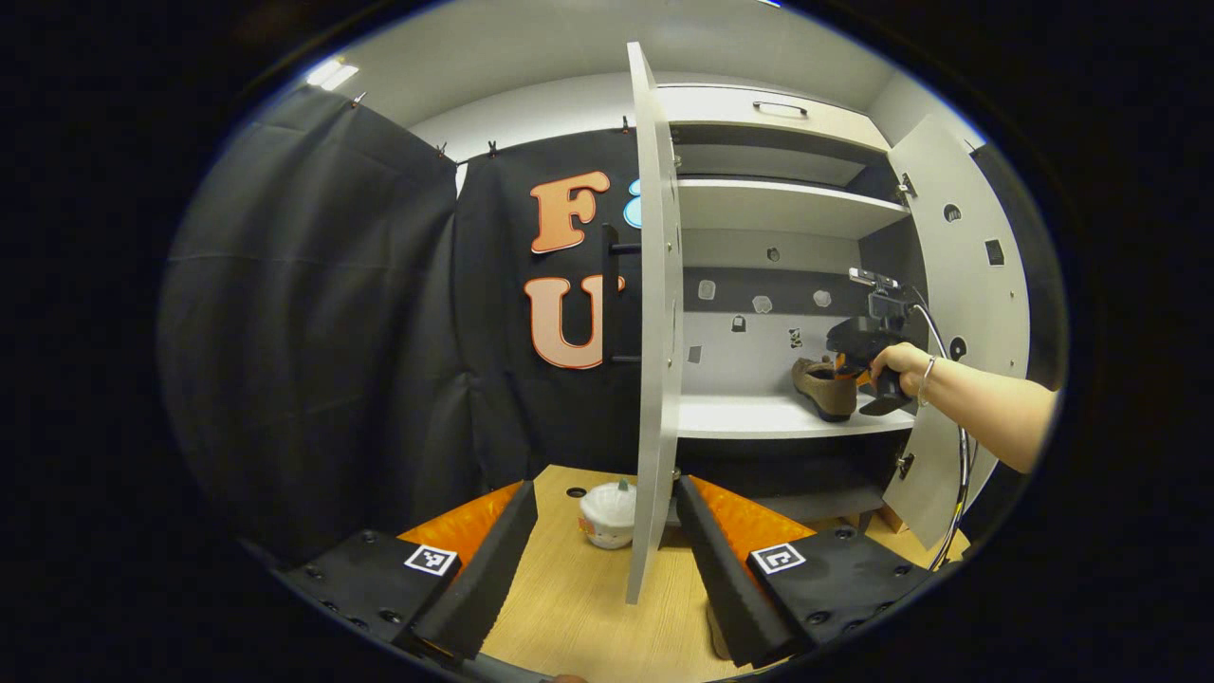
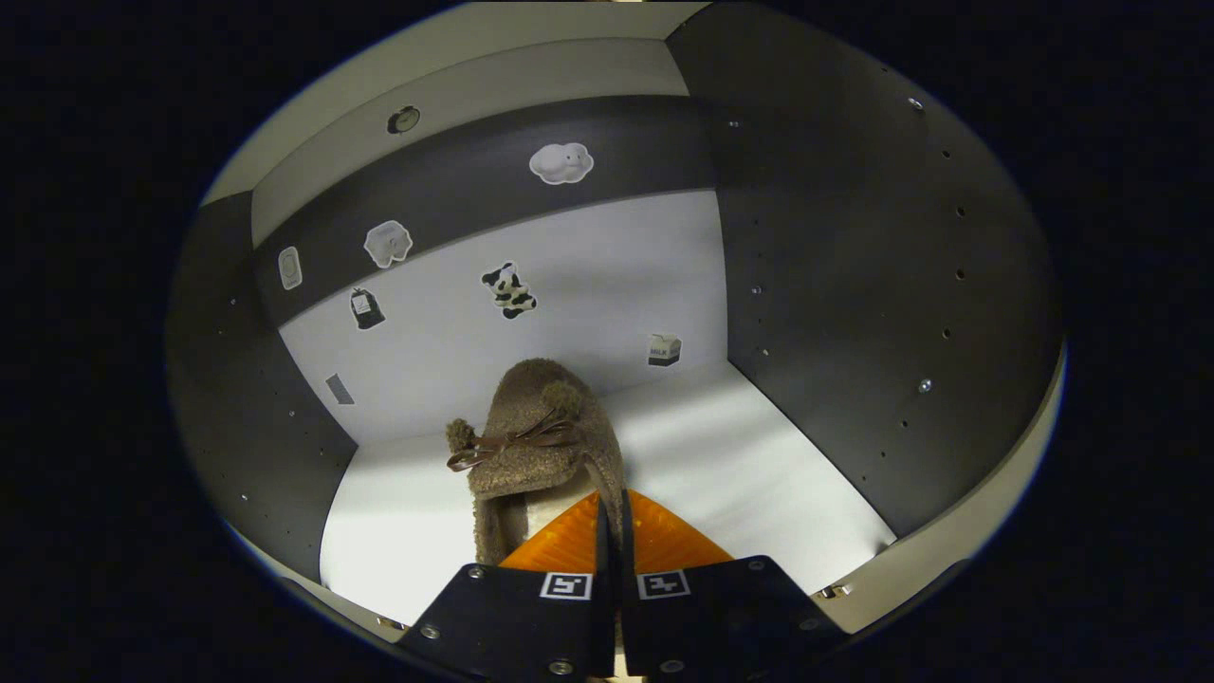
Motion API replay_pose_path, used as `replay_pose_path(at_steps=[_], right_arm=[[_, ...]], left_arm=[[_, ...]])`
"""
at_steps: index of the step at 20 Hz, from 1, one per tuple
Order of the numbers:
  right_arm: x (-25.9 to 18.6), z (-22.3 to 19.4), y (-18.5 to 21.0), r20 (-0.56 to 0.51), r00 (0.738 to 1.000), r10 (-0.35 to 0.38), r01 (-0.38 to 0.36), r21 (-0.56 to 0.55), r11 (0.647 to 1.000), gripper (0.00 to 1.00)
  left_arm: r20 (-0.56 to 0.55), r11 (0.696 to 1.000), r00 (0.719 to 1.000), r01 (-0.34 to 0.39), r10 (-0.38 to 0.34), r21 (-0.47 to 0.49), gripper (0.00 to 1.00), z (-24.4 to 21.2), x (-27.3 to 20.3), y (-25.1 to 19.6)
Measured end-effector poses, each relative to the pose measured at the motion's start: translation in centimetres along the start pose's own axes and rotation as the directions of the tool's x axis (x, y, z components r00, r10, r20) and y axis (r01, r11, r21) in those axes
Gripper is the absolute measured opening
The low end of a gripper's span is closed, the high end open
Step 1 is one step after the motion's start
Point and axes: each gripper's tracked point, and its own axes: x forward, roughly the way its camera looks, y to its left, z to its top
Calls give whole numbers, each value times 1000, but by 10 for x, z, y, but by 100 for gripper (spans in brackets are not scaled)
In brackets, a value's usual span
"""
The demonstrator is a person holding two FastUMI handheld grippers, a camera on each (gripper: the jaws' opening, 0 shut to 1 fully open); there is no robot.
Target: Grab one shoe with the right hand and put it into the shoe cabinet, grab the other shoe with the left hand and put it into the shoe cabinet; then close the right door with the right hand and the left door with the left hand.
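Brown shoe (image 2: 531, 446) resting on the white shelf (image 2: 759, 474) inside the shoe cabinet (image 1: 787, 209), its heel rim pinched by the right gripper (image 2: 612, 517). Left gripper (image 1: 597, 560), fingers spread wide and empty, over the wooden table (image 1: 588, 617); left door (image 1: 654, 323) at 12 o'clock.

The cabinet (image 1: 787, 209) stands behind the table (image 1: 588, 607), with its left door (image 1: 654, 323) swung out over the table and its right door (image 1: 958, 313) opened to the far right. One shoe (image 2: 536, 446) sits on the cabinet's lower shelf (image 2: 759, 465), toe toward the back wall, nearer the shelf's left side in the right gripper view. The right gripper (image 2: 612, 531) is at the shoe's heel, fingers pressed together on the heel edge, in front of the shelf's front edge. On the table, a small round pot (image 1: 608, 513) sits just left of the left door's lower edge, between the spread fingers of the left gripper (image 1: 607, 560).
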Motion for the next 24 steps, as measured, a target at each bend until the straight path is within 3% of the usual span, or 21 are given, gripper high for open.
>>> replay_pose_path(at_steps=[4, 7, 13, 17, 22, 23, 24], right_arm=[[-26, 7, 3, 50, 999, 21, -19, -50, 999, 19], [-63, 3, 7, 96, 994, 61, -53, -80, 995, 40], [-155, -21, -1, 191, 970, 150, -127, -126, 984, 73], [-212, -44, -18, 261, 951, 168, -127, -166, 978, 86], [-271, -67, -39, 330, 929, 170, -96, -229, 969, 91], [-281, -72, -41, 330, 927, 179, -105, -230, 968, 86], [-290, -78, -43, 324, 927, 189, -119, -225, 967, 92]], left_arm=[[-16, 1000, 1000, 13, -13, -21, 96, -5, 2, -5], [-19, 998, 999, 45, -46, -37, 96, -10, 4, -17], [-46, 995, 994, 94, -96, -46, 96, -37, 7, -39], [-100, 990, 986, 130, -135, -57, 97, -70, 16, -62], [-189, 972, 955, 217, -231, -88, 99, -124, 23, -107], [-212, 968, 946, 232, -247, -94, 99, -138, 24, -116], [-245, 967, 936, 238, -253, -91, 97, -153, 25, -123]])
